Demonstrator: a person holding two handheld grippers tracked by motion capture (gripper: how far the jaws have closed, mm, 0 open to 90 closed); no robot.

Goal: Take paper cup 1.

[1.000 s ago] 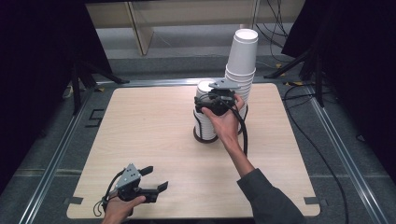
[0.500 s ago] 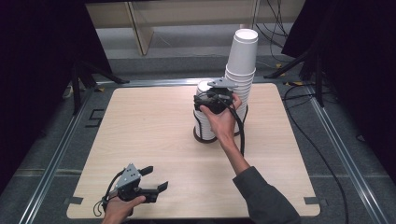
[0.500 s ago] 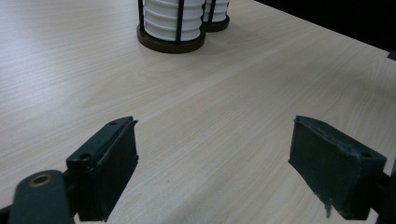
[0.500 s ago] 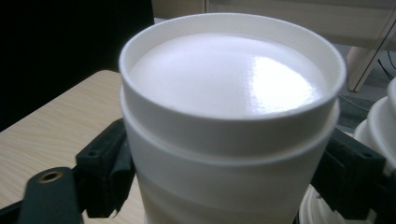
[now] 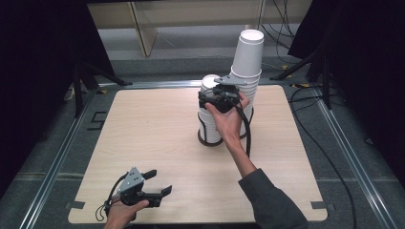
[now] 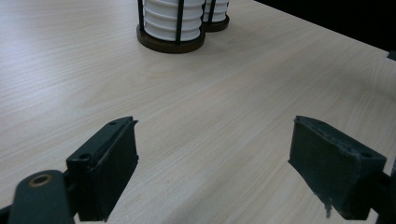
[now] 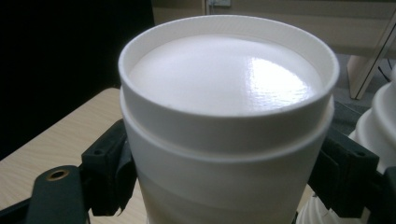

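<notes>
Landmark: wooden table (image 5: 157, 138)
Short cup stack (image 5: 210, 112): in black rack, centre-rear of table
Tall cup stack (image 5: 248, 62): just right of short stack
Right gripper (image 5: 212, 98): at short stack's top
Left gripper (image 5: 155, 183): near table's front edge, jaws apart

Bright table, dark surroundings, glare on cup (image 7: 224, 121).
</notes>
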